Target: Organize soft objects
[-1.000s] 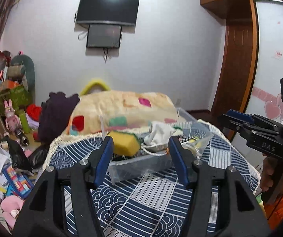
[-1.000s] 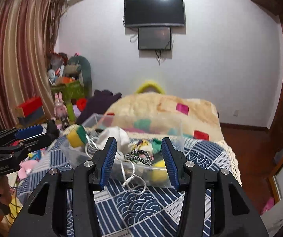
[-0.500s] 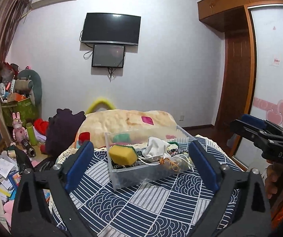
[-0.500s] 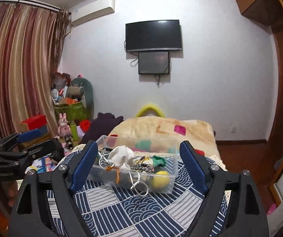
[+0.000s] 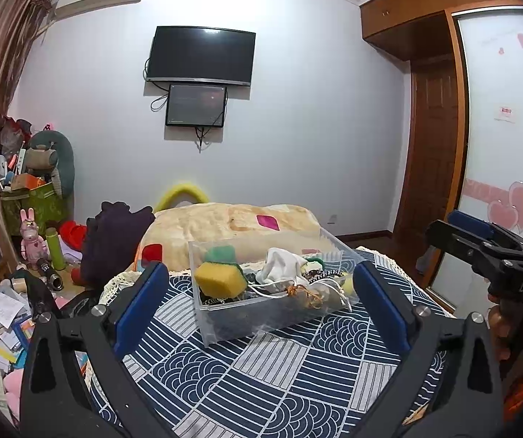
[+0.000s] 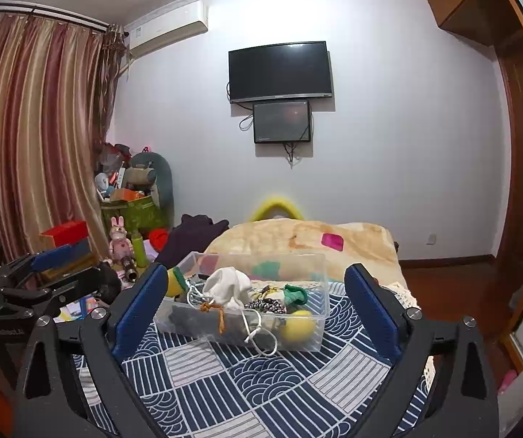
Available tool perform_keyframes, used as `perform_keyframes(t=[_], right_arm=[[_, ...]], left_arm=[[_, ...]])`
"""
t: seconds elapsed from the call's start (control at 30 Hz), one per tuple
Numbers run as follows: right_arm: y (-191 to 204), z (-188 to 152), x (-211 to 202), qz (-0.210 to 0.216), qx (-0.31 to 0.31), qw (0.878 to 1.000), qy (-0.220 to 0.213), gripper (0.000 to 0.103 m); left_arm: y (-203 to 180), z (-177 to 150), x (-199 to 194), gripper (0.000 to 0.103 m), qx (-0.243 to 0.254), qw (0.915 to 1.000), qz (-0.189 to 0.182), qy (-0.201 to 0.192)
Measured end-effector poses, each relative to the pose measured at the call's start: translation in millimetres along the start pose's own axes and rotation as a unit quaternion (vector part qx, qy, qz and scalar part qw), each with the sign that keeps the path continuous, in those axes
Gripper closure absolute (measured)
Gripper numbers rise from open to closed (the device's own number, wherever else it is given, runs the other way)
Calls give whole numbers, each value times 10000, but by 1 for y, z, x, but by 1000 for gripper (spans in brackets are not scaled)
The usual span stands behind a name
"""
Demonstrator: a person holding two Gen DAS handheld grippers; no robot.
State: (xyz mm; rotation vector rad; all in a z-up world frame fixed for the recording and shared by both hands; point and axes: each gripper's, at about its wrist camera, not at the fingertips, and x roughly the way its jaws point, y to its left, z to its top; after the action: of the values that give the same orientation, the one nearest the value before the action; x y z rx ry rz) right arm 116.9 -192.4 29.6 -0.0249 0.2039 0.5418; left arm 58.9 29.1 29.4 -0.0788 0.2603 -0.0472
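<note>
While both the left gripper (image 5: 259,304) and right gripper (image 6: 257,308) hover wide and empty, the clear plastic bin (image 6: 319,332) at twelve o'clock on the bed holds light, squashy items, the yellow-green foam sponge (image 5: 219,278) best pinched across its sides.

Yellow sponge (image 5: 220,278), white cloth (image 6: 227,289), navy-white patterned bedspread (image 5: 279,372).

Both grippers have drawn back from the clear plastic bin of soft items (image 5: 261,310) and risen. The left gripper (image 5: 261,306) and right gripper (image 6: 257,304) jaws, narrower a second ago, now stand wide apart.
</note>
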Motion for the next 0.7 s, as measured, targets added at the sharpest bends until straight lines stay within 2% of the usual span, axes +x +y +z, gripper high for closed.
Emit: perform_keyframes(t=[0.7], right_arm=[[5,3,-9,44,-3,10000,-53,6]], left_arm=[[-2,0,-3,1,65,10000,-9,-19]])
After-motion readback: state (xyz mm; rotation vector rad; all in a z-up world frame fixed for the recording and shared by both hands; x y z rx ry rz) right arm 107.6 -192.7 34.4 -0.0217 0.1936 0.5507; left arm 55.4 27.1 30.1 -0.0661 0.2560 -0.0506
